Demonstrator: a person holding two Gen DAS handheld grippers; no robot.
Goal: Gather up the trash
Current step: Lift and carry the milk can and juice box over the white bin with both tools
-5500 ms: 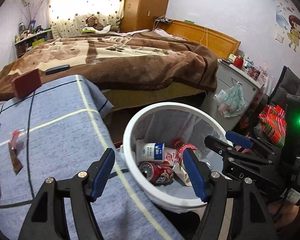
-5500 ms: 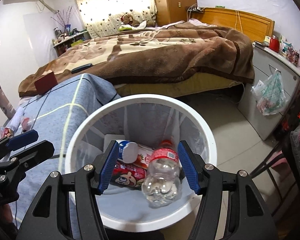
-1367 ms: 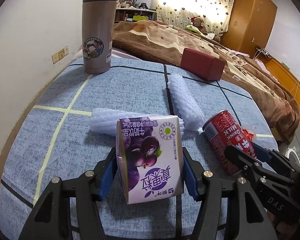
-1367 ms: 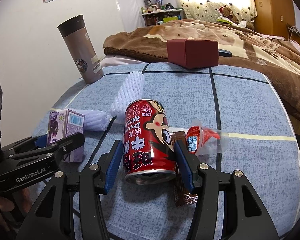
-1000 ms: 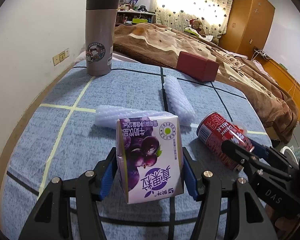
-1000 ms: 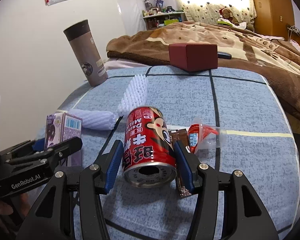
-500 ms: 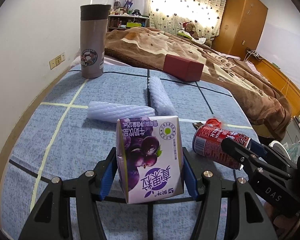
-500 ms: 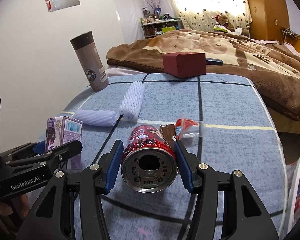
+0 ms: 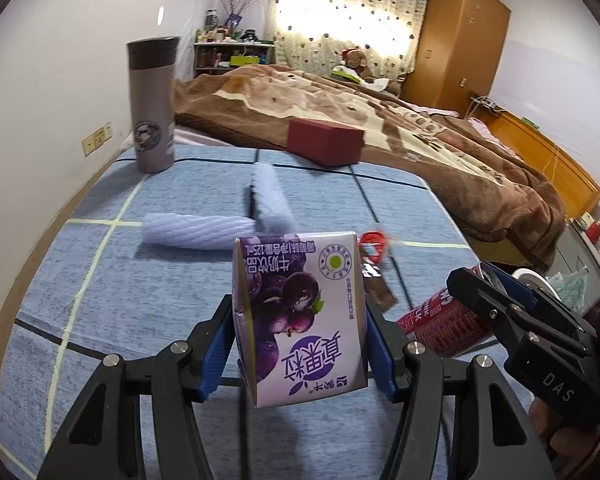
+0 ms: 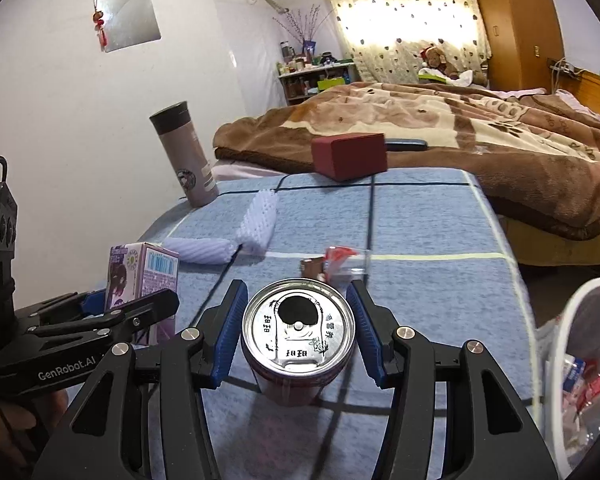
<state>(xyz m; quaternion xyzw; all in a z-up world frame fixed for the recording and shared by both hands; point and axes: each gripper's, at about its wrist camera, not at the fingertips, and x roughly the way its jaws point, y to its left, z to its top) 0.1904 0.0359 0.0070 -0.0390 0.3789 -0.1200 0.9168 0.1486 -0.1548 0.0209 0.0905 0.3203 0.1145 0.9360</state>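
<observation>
Two grippers each carry a piece of trash above the blue quilted table cover. Nearest in the left wrist view, the left gripper clamps its blue pads on both sides of a purple grape-printed drink carton, held upside down and clear of the cloth. Just to its right, the right gripper grips a red drink can lying along the fingers, its opened silver top facing the camera; the blue pads press its sides.

At the right edge of the right wrist view stands a white round trash bin with wrappers and a clear bottle inside, below the table edge.

Farther out on the cloth lie a brown snack wrapper and a clear wrapper with a red end, close together. Beyond them rest two white foam net sleeves, their ends meeting at an angle. At the far edge sit a dark red box and a tall grey thermos with a dark lid, upright near the wall. Behind is a bed under a brown blanket.
</observation>
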